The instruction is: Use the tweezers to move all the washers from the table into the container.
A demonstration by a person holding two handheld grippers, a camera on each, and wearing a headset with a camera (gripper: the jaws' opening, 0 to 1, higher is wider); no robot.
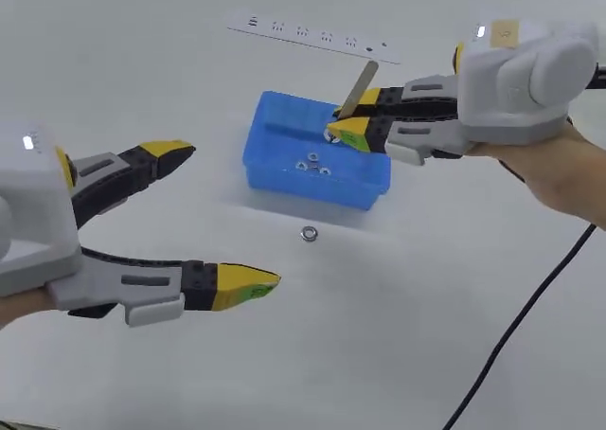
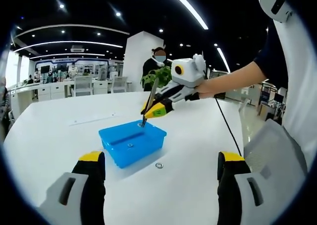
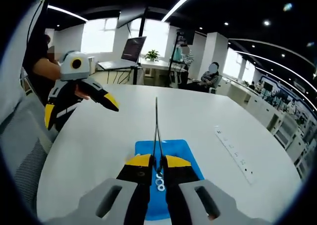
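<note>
My right gripper [image 1: 352, 127] is shut on the tweezers [image 1: 363, 80], which slant down over the blue container [image 1: 312, 188]. At their lower tip, above the container's far right part, a small ring [image 1: 331, 136] shows; I cannot tell if it is pinched. Several washers [image 1: 312, 165] lie inside the container. One washer [image 1: 309, 233] rests on the white table just in front of it. My left gripper [image 1: 218, 217] hovers open at the near left, nothing between its jaws. The left gripper view has the same container [image 2: 124, 153], table washer [image 2: 159, 165] and tweezers [image 2: 148, 101].
A white power strip [image 1: 312, 34] lies behind the container. A black cable [image 1: 530, 307] runs across the table at the right. The right gripper view has the container [image 3: 173, 146] below its jaws and the power strip [image 3: 235, 153] to the right. People stand in the background.
</note>
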